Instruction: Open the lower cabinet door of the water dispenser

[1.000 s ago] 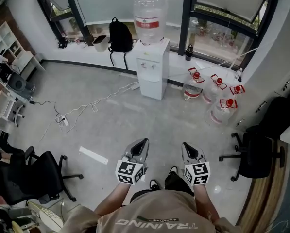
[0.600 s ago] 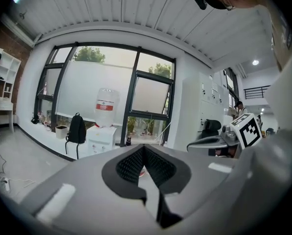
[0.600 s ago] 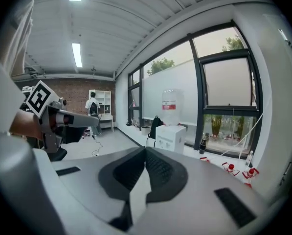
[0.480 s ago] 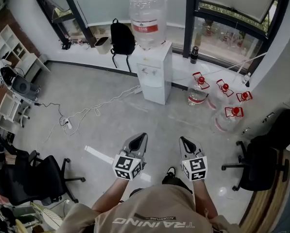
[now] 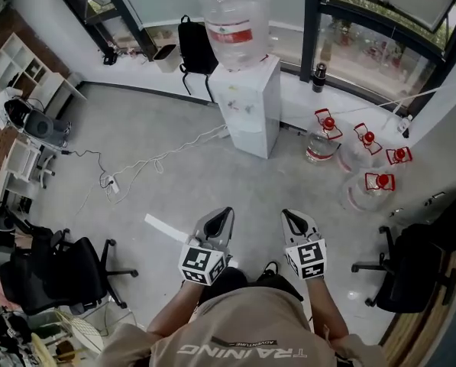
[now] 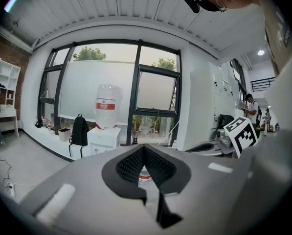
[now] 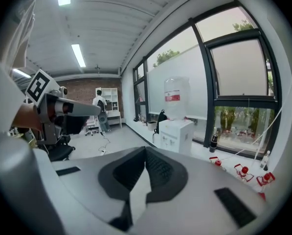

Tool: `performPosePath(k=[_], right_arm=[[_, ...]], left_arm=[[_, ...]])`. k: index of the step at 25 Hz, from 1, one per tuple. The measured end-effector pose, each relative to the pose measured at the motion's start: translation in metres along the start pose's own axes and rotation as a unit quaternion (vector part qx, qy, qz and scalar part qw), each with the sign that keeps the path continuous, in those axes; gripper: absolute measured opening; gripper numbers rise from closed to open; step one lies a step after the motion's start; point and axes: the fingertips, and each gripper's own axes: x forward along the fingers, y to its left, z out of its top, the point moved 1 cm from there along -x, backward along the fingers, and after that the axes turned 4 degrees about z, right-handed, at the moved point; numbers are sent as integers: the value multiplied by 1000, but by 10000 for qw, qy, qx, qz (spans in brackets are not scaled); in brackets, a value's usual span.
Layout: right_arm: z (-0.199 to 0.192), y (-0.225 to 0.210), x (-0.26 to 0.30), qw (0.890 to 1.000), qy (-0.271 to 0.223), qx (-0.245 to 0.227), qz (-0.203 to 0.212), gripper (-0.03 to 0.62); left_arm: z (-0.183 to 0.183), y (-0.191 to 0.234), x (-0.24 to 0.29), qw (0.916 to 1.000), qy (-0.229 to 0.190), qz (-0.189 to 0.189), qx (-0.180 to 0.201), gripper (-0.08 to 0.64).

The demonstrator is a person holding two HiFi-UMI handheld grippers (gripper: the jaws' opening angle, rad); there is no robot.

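Note:
The white water dispenser [image 5: 249,102] stands by the window wall with a big clear bottle [image 5: 236,17] on top. Its lower cabinet door [image 5: 250,138] is closed. It also shows far off in the left gripper view [image 6: 104,139] and the right gripper view [image 7: 177,133]. My left gripper [image 5: 226,215] and right gripper [image 5: 287,216] are held side by side in front of me, well short of the dispenser, pointing toward it. Each has its jaws together with nothing between them, as the left gripper's tips [image 6: 144,148] and the right gripper's tips [image 7: 146,151] show.
Several red-capped water jugs [image 5: 323,140] sit on the floor right of the dispenser. A black backpack [image 5: 193,43] leans to its left. A cable and power strip [image 5: 110,182] lie on the grey floor. Office chairs stand at left [image 5: 59,270] and right [image 5: 418,266].
The dispenser has come nearer and lower in the head view as I walk toward it. Both grippers keep their place in front of me and stay shut.

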Motion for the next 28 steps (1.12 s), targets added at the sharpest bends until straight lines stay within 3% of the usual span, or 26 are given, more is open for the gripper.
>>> performPosePath(k=[7,16,19,24,28], right_arm=[[3,-14,44,9998,179,83,-93,11],[59,-2,111,9993,4,62,-382,12],[77,-5,132,9978,-214,315,-537,11],[76,-20,154,9897,-414,1152,-746,11],[71,-36,173,9897,-238,1214,-727,11]], left_arm=[[7,31,35,9997,-29,-228,30,8],[38,96,62,9967,-350,-726,76,8],[45,117,72,9949,-399,-917,92,8],[27,145,94,9948,-159,-999,-126,8],[20,161,113,9956,-9,-903,-269,8]])
